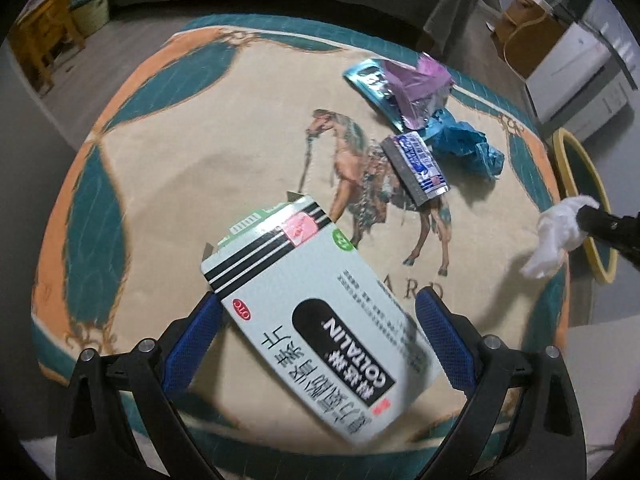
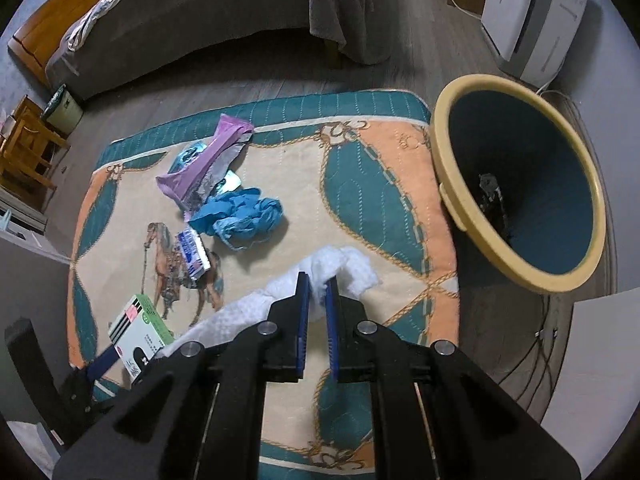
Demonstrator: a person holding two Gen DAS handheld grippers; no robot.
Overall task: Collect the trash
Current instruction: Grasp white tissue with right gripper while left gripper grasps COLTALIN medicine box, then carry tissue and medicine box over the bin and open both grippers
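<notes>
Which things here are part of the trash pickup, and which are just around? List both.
Part of the job:
white tissue, held in the right gripper
medicine box, between the open fingers of the left gripper
small packet
blue crumpled bag
purple wrapper
trash bin

Just around:
horse-print mat
bed
wooden chair

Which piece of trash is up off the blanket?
The white tissue, pinched in the right claw. The boxes and wrappers all lie on the blanket.
</notes>
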